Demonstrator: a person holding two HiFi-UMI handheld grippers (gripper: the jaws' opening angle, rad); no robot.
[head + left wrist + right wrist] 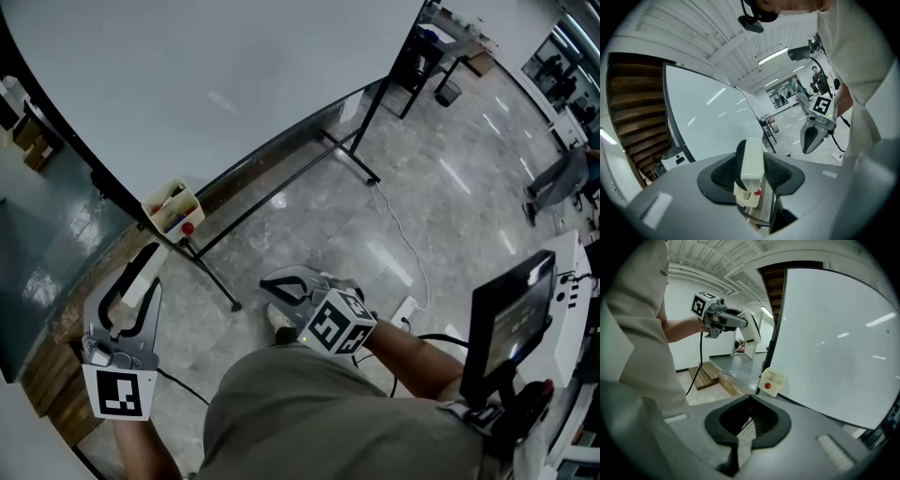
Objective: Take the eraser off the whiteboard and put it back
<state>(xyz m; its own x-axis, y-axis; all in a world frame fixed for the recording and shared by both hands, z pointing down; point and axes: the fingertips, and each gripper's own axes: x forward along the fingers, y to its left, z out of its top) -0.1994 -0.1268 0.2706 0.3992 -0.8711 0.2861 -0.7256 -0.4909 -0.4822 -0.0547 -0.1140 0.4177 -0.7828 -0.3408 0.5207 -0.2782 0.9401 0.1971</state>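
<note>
The white eraser [140,279] is gripped between the jaws of my left gripper [150,265], lifted off the whiteboard [216,75] and just below its lower left edge. In the left gripper view the eraser [752,159] stands upright between the dark pads of the left gripper [752,172], in front of a cream marker box [747,196] with a red piece in it. My right gripper [274,284] is shut and empty, low over the floor near the person's body. The right gripper view shows the right gripper [749,423] with its jaws together, the left gripper [725,318] holding the eraser [751,333] beyond them, and the whiteboard [834,343] to the right.
The marker box [173,208] hangs at the board's bottom edge. The board's black stand legs [349,155] spread over the shiny floor, with a white cable [405,234] trailing across it. A monitor on a cart [511,319] stands at the right. Wooden steps [707,375] lie at the left.
</note>
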